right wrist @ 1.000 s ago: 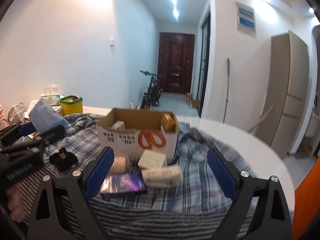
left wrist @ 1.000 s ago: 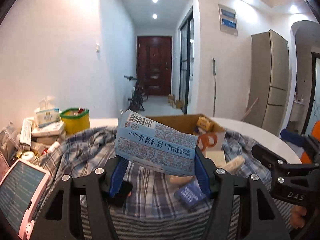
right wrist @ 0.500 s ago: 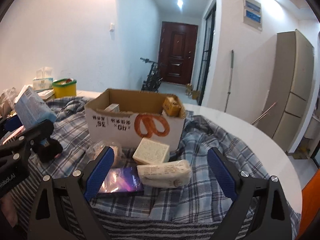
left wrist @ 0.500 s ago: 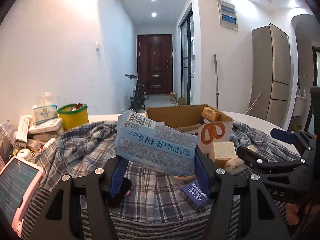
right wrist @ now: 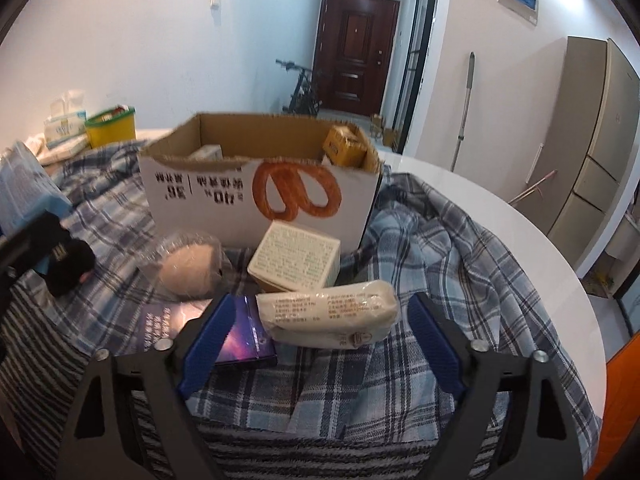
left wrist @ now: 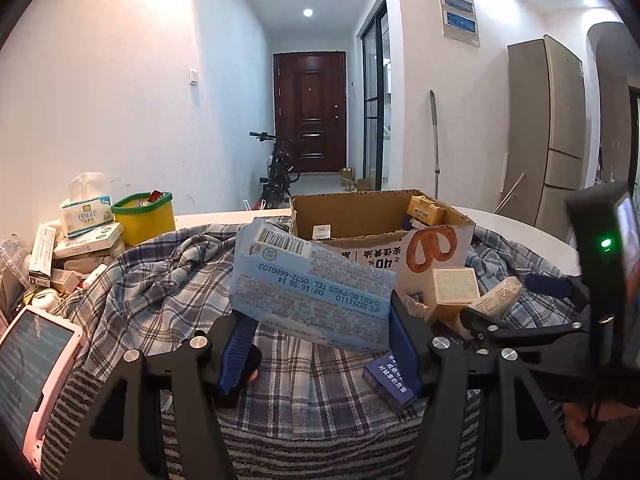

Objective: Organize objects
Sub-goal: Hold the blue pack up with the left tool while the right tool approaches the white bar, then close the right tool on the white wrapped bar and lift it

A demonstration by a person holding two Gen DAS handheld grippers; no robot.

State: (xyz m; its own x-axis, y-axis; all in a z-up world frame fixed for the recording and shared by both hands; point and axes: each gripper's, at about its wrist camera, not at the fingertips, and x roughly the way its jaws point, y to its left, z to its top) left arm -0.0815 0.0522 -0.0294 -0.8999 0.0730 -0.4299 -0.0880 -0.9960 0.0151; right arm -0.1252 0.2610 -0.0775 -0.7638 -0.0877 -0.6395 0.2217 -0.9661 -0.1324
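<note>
Two grippers busy: our left gripper (left wrist: 320, 344) clamps a blue packet (left wrist: 312, 296) for boxing; our right gripper (right wrist: 320, 340) is closing around a white wrapped bar (right wrist: 328, 316), pads not touching yet.

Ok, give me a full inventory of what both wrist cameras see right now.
Light blue printed packet: one, clamped in left gripper.
Brown-and-white cardboard box: one, open, on plaid cloth, centre.
Small yellow carton: one, inside box.
Cream square box: one, before cardboard box.
White wrapped pack: one, between right fingers.
Purple flat box: one, beside pack.
Clear-bagged beige lump: one, left of cream box.
Blue plaid cloth: one, covering table.
Yellow tub: one, far left.
Left gripper: holding packet.
Right gripper: jaws closing, pads not touching.
</note>
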